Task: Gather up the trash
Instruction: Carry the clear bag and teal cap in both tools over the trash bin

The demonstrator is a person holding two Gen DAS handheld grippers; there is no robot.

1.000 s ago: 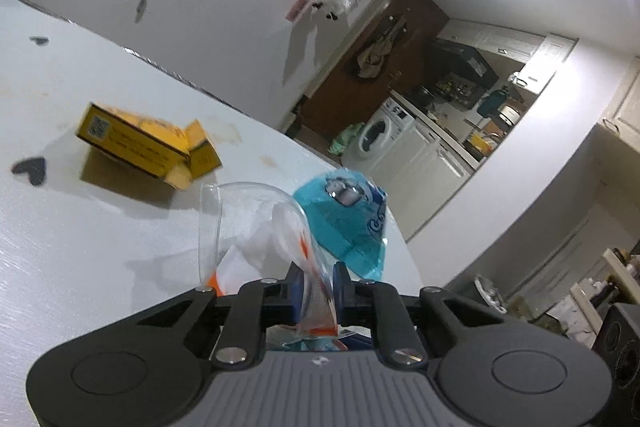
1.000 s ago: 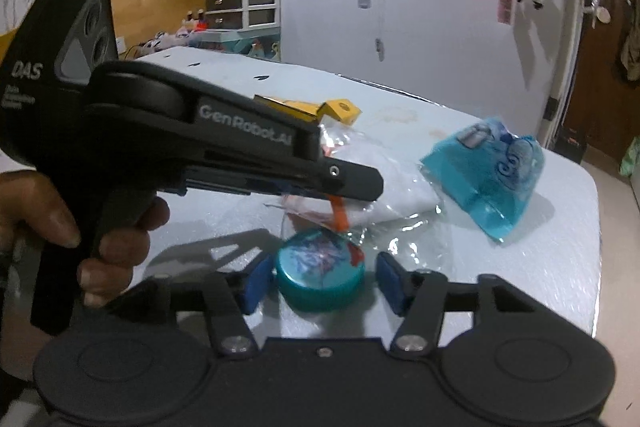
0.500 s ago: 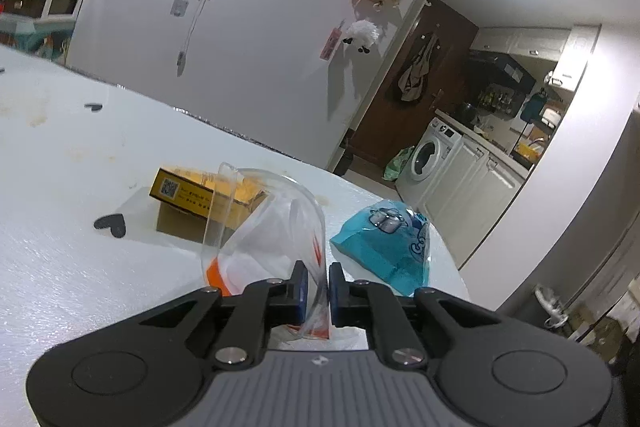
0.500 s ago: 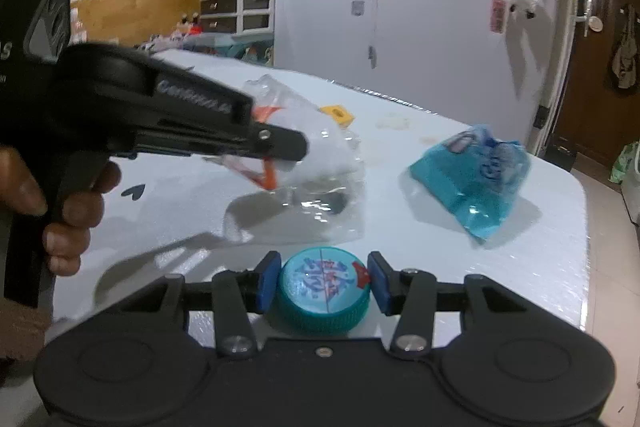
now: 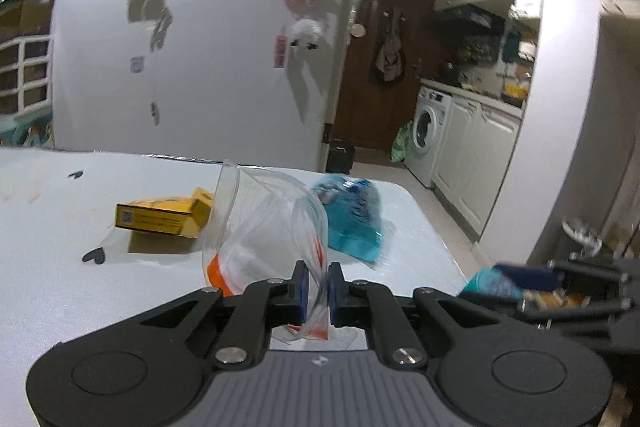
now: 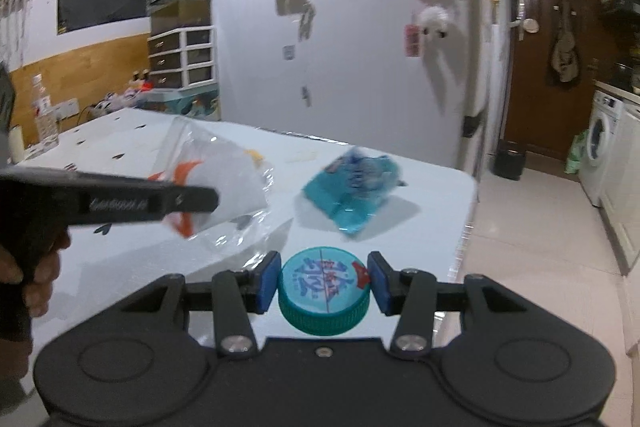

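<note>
White table (image 6: 384, 227), bag (image 5: 272, 227) and cap (image 6: 324, 291) gripped.

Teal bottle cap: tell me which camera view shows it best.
The right wrist view. The teal bottle cap sits close and sharp between the right gripper jaws, its printed top facing the camera. The left wrist view catches only a blurred teal sliver of it at the right edge.

A washing machine (image 5: 427, 136) stands beside white cabinets (image 5: 478, 167).
</note>
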